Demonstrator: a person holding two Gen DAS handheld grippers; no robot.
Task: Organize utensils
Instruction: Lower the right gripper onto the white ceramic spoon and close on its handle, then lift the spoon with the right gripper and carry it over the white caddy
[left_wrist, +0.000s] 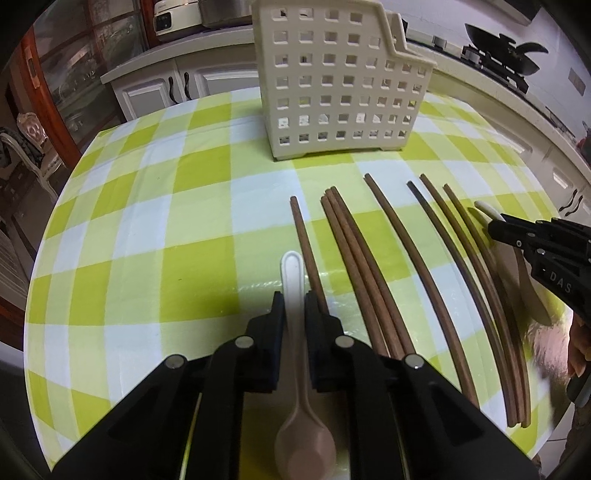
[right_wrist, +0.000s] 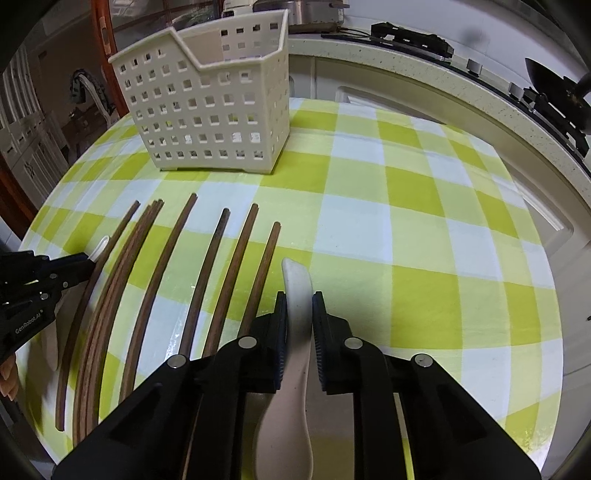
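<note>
Two white spoons and several brown chopsticks (left_wrist: 369, 280) (right_wrist: 155, 295) lie on the green-checked tablecloth (left_wrist: 147, 240) (right_wrist: 424, 240). My left gripper (left_wrist: 293, 295) is shut on the handle of one white spoon (left_wrist: 293, 269), whose bowl lies under the gripper body. My right gripper (right_wrist: 299, 295) is shut on the handle of the other white spoon (right_wrist: 295, 277), right of the chopsticks. Each view shows the other gripper (left_wrist: 495, 225) (right_wrist: 86, 258) at its edge. A cream perforated utensil holder (left_wrist: 340, 85) (right_wrist: 210, 107) stands upright and apart at the table's far side.
White cabinets and a countertop (right_wrist: 461, 85) curve behind the table. A black wok (left_wrist: 506, 51) sits on a stove at the back right. An appliance (left_wrist: 173, 18) stands on the far counter. A chair (left_wrist: 22, 155) is off the table's left edge.
</note>
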